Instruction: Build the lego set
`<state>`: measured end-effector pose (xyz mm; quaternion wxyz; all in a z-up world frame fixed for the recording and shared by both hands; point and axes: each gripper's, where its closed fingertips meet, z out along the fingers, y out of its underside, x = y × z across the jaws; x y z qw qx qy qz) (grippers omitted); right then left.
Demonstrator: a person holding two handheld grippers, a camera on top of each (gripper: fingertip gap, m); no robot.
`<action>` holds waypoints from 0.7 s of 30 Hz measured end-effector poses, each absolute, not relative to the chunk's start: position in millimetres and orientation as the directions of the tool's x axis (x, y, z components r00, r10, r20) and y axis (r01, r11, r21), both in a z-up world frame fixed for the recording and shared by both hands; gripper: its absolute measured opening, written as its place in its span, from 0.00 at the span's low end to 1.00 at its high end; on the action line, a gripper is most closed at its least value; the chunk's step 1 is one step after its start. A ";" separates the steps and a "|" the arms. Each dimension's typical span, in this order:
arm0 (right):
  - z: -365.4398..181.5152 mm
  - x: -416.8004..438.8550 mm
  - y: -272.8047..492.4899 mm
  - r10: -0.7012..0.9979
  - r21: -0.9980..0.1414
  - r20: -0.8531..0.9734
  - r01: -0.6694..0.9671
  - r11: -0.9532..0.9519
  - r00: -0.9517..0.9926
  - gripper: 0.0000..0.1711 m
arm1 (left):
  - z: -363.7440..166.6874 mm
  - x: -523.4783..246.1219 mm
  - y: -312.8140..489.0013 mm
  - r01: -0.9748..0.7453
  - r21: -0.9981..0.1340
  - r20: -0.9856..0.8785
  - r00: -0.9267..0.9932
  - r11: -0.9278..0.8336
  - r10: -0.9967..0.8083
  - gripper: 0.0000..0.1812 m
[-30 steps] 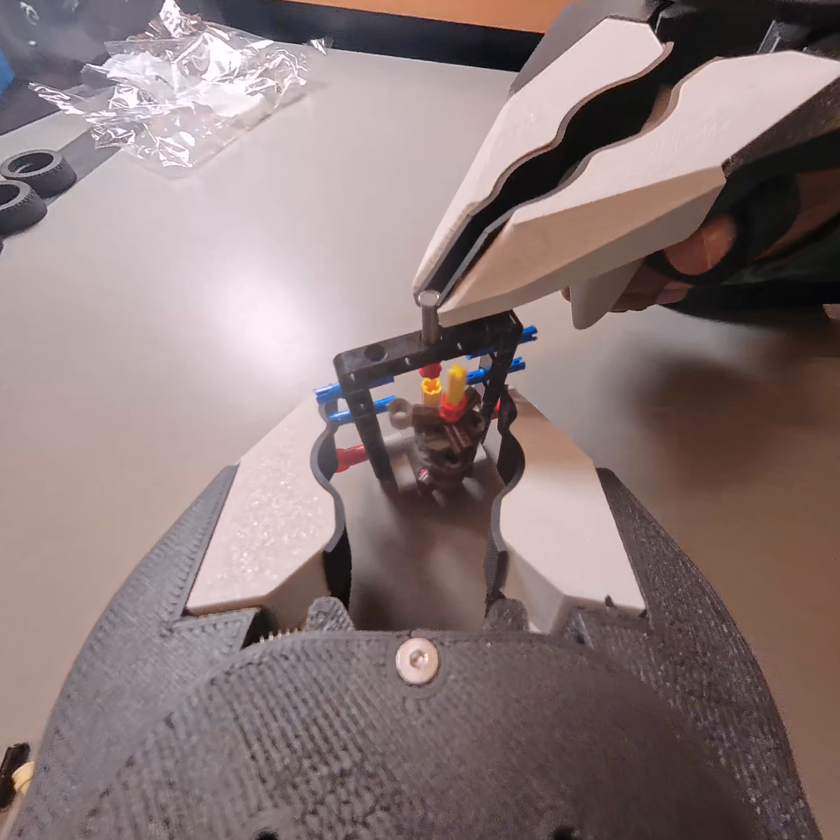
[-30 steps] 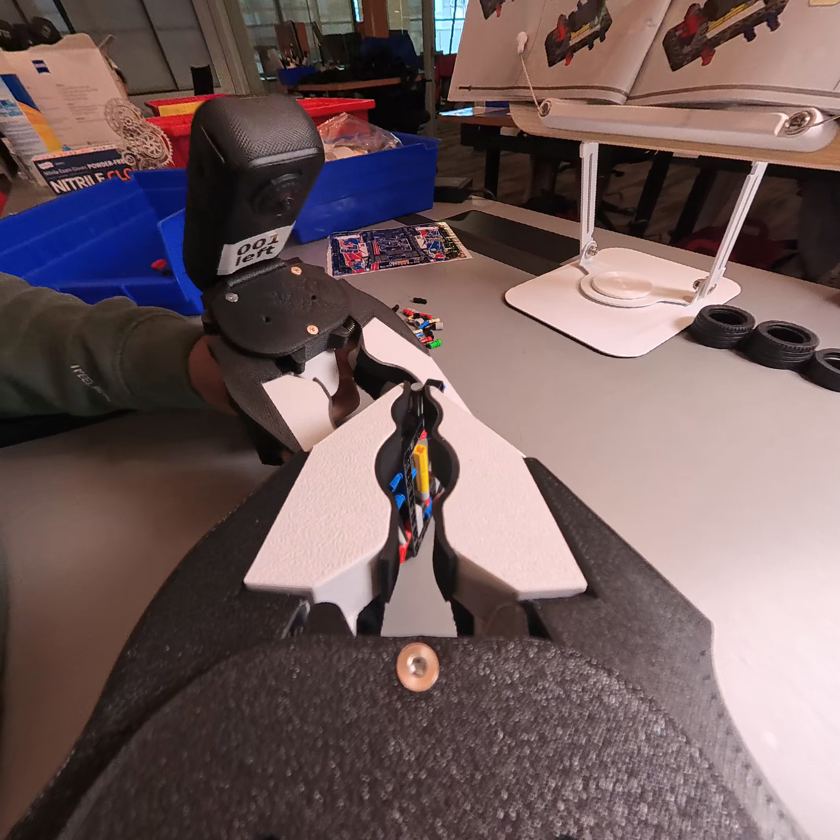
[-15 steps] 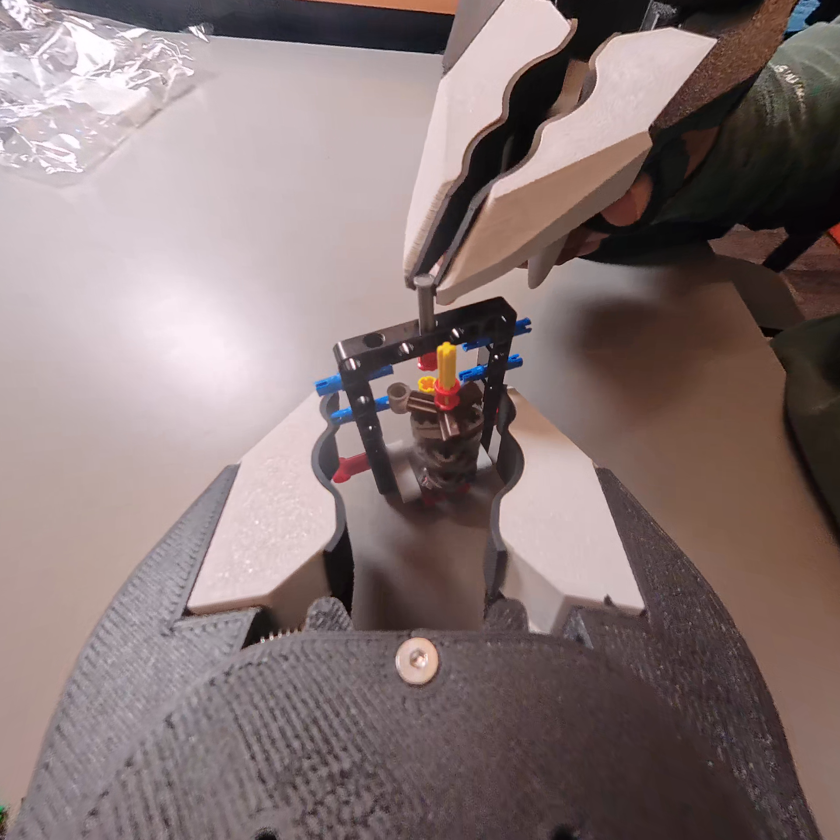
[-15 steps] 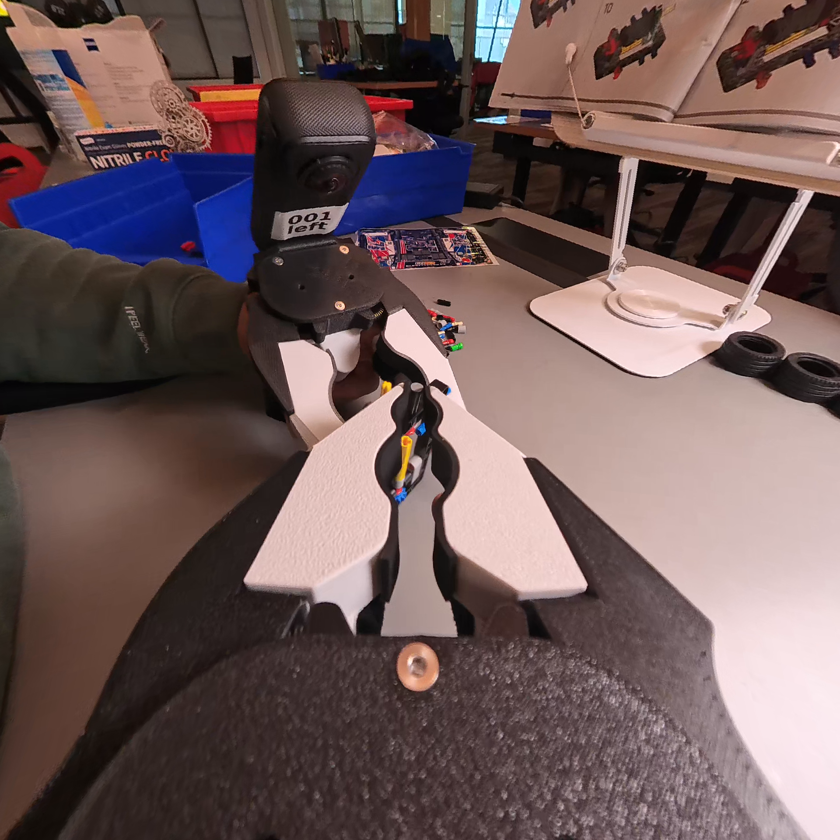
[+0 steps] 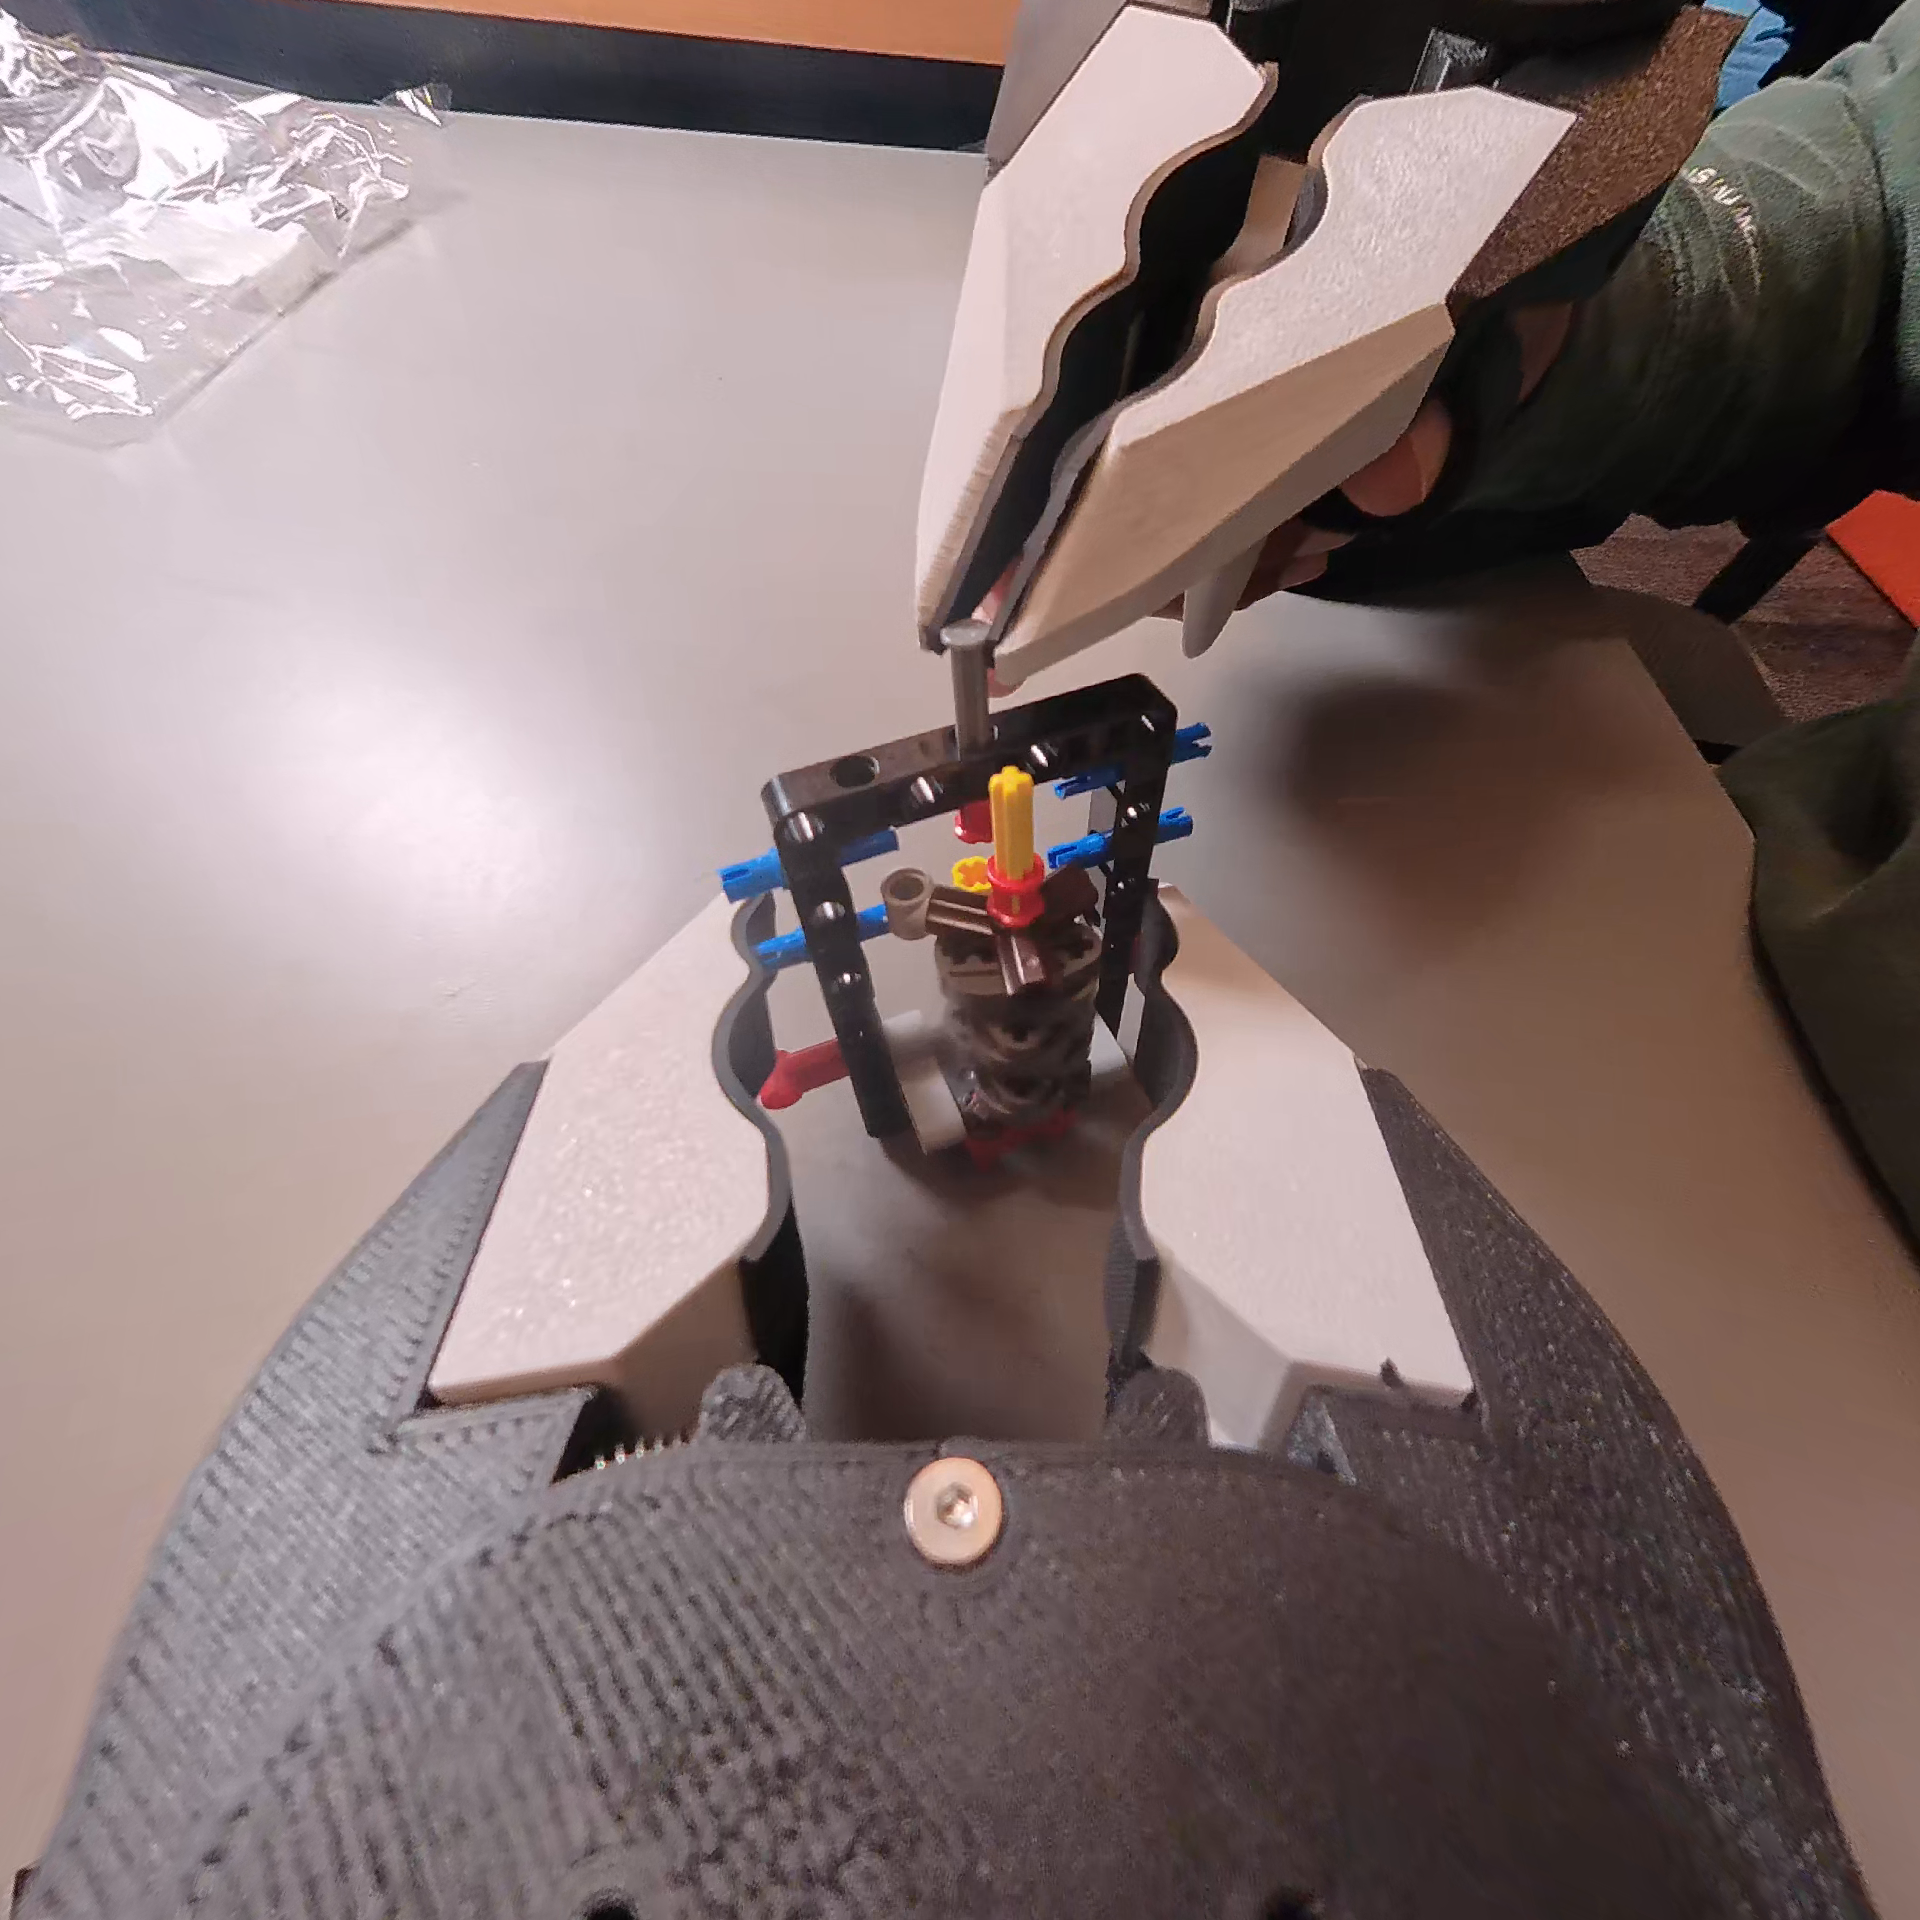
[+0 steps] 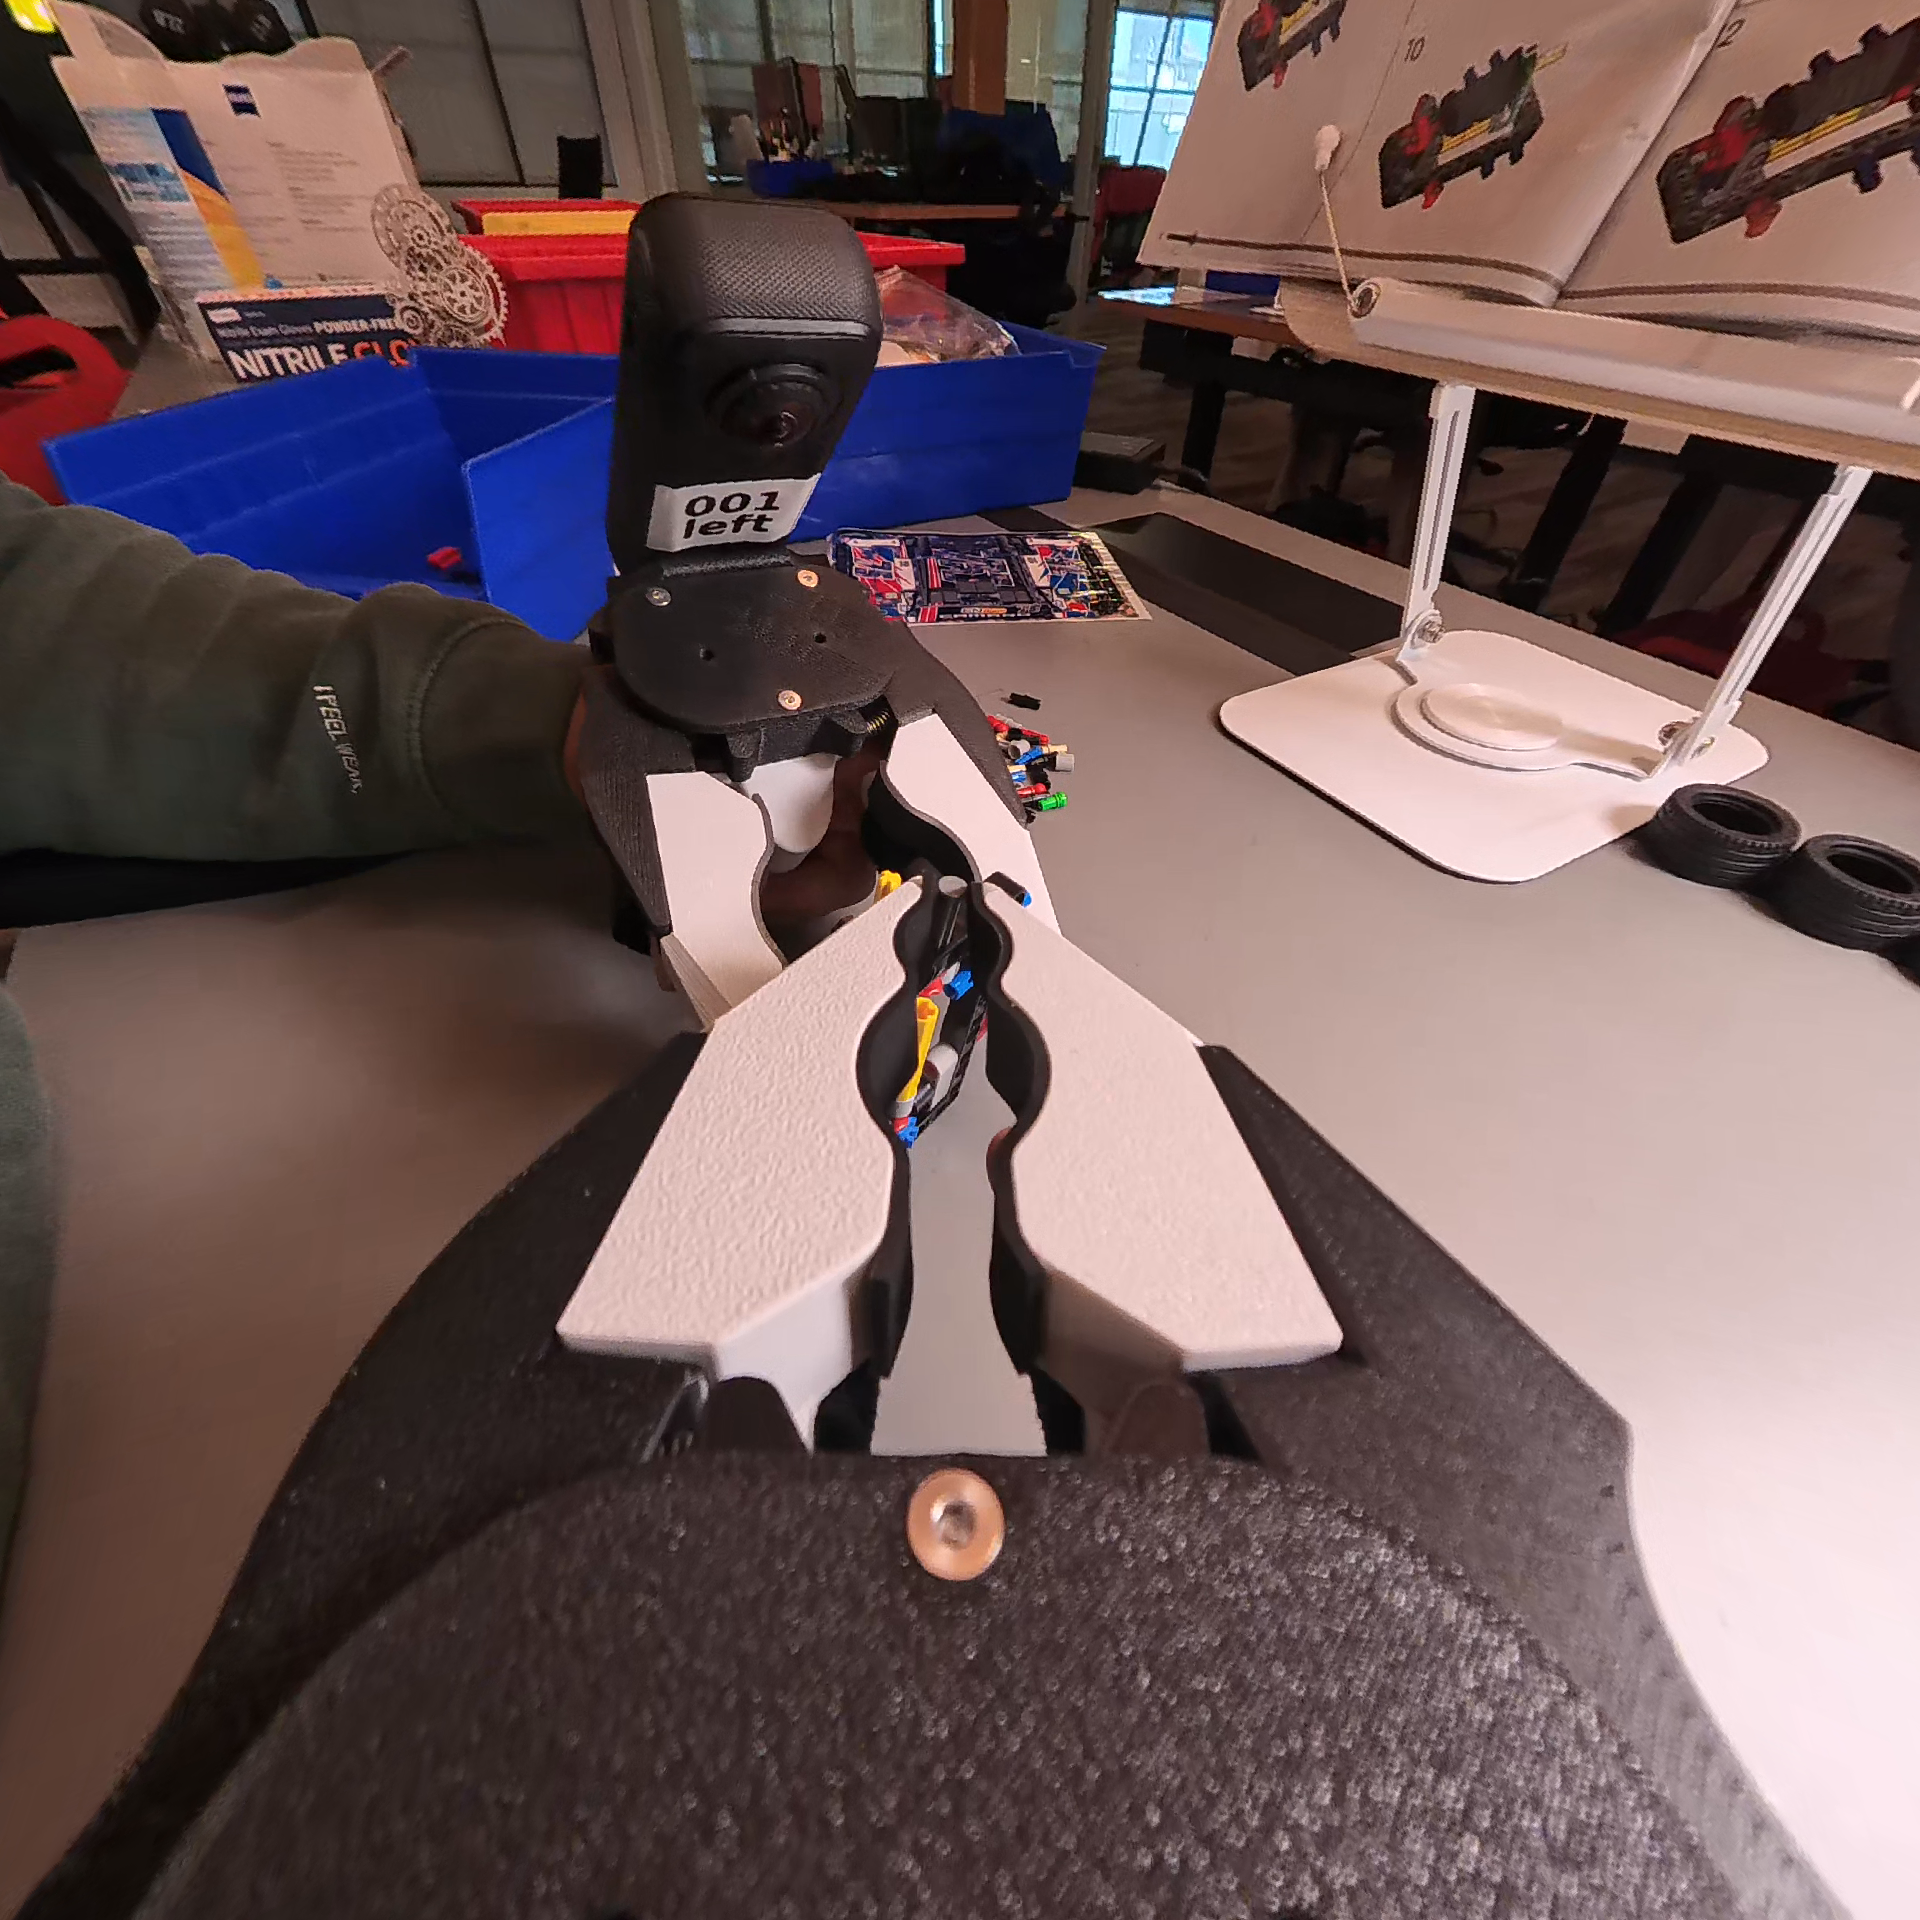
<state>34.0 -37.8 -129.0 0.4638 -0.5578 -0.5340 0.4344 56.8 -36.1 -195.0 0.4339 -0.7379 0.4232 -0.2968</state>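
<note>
— How far along is the build?

— Early, I judge. The bench (image 5: 416,540) carries one small assembly (image 5: 977,914): a black frame with blue pins and a gear stack inside, standing near, between my left gripper (image 5: 951,997) jaws, which close on its sides.

— And the rest?

— The tyres (image 6: 1787,852) lie unused far right, loose pieces (image 6: 1029,764) wait beyond. My right gripper (image 5: 961,634) jaws pinch a grey axle (image 5: 971,696), half entered in the frame's top.
</note>
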 end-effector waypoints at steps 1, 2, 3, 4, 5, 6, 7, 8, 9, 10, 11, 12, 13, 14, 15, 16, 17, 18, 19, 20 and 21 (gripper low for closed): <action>-129.1 34.0 -37.5 0.998 -0.981 0.012 0.193 0.002 0.054 0.02 | -195.2 56.6 -35.7 -0.367 -0.892 0.069 0.469 -0.265 -0.881 0.38; -129.2 34.0 -37.2 0.998 -0.981 0.014 0.194 0.003 0.056 0.02 | -195.2 56.4 -35.4 -0.367 -0.892 0.067 0.472 -0.265 -0.879 0.38; -129.3 34.0 -37.3 0.998 -0.981 0.016 0.194 0.005 0.056 0.02 | -195.2 56.3 -35.2 -0.368 -0.891 0.064 0.474 -0.264 -0.878 0.38; -129.3 34.0 -37.2 0.998 -0.981 0.017 0.194 0.006 0.056 0.02 | -195.2 56.0 -34.9 -0.369 -0.891 0.061 0.478 -0.264 -0.876 0.38; -129.4 34.0 -37.0 0.998 -0.981 0.019 0.193 0.007 0.057 0.02 | -195.3 55.6 -34.6 -0.368 -0.891 0.060 0.483 -0.265 -0.874 0.38; -129.7 34.2 -36.4 0.998 -0.981 0.021 0.194 0.009 0.060 0.02 | -195.0 55.0 -34.2 -0.366 -0.892 0.059 0.488 -0.266 -0.871 0.37; -129.9 34.5 -35.2 0.998 -0.981 0.023 0.195 0.010 0.066 0.02 | -194.7 54.1 -34.1 -0.363 -0.893 0.059 0.493 -0.266 -0.868 0.36; -130.1 35.0 -33.9 0.997 -0.981 0.023 0.195 0.009 0.071 0.02 | -194.3 53.3 -34.2 -0.360 -0.894 0.059 0.495 -0.266 -0.867 0.36; -130.3 35.4 -33.1 0.997 -0.981 0.020 0.195 0.005 0.072 0.02 | -193.9 52.6 -34.2 -0.357 -0.895 0.060 0.497 -0.267 -0.866 0.35; -130.1 35.7 -32.5 0.997 -0.981 0.015 0.193 0.000 0.074 0.02 | -193.9 51.6 -33.6 -0.356 -0.895 0.059 0.502 -0.268 -0.863 0.34; -130.0 35.9 -32.1 0.997 -0.981 0.011 0.192 -0.003 0.075 0.02 | -193.8 50.9 -33.0 -0.355 -0.895 0.059 0.505 -0.270 -0.861 0.34; -129.9 35.9 -31.9 0.997 -0.981 0.010 0.192 -0.004 0.075 0.02 | -193.9 50.6 -32.7 -0.355 -0.895 0.060 0.507 -0.271 -0.860 0.33; -129.9 35.8 -31.9 0.997 -0.982 0.011 0.191 -0.004 0.075 0.02 | -193.8 50.6 -32.6 -0.354 -0.895 0.061 0.508 -0.273 -0.859 0.33; -129.9 35.7 -32.0 0.997 -0.981 0.013 0.192 -0.002 0.076 0.02 | -193.4 50.7 -32.4 -0.351 -0.895 0.062 0.511 -0.274 -0.857 0.34; -129.9 35.8 -32.0 0.997 -0.981 0.015 0.192 0.000 0.076 0.02 | -192.5 51.1 -32.5 -0.347 -0.897 0.063 0.513 -0.275 -0.856 0.35; -130.0 35.9 -31.8 0.997 -0.981 0.018 0.193 0.002 0.078 0.02 | -191.0 51.5 -32.3 -0.342 -0.898 0.063 0.519 -0.275 -0.853 0.36; -130.0 36.1 -31.5 0.997 -0.981 0.021 0.194 0.005 0.080 0.02 | -189.4 51.4 -31.2 -0.338 -0.900 0.059 0.530 -0.275 -0.846 0.37; -130.1 36.2 -31.2 0.996 -0.981 0.022 0.194 0.006 0.081 0.02 | -187.8 51.0 -29.8 -0.334 -0.901 0.054 0.546 -0.276 -0.836 0.39; -130.1 36.4 -30.7 0.996 -0.981 0.022 0.195 0.005 0.084 0.02 | -186.0 51.0 -28.5 -0.328 -0.902 0.053 0.563 -0.282 -0.825 0.41; -130.2 36.6 -30.0 0.996 -0.981 0.023 0.196 0.005 0.089 0.02 | -184.4 50.9 -26.8 -0.318 -0.902 0.057 0.583 -0.293 -0.810 0.42; -130.2 36.7 -29.2 0.995 -0.980 0.025 0.197 0.006 0.094 0.02 | -183.1 50.8 -25.1 -0.305 -0.902 0.065 0.605 -0.306 -0.794 0.43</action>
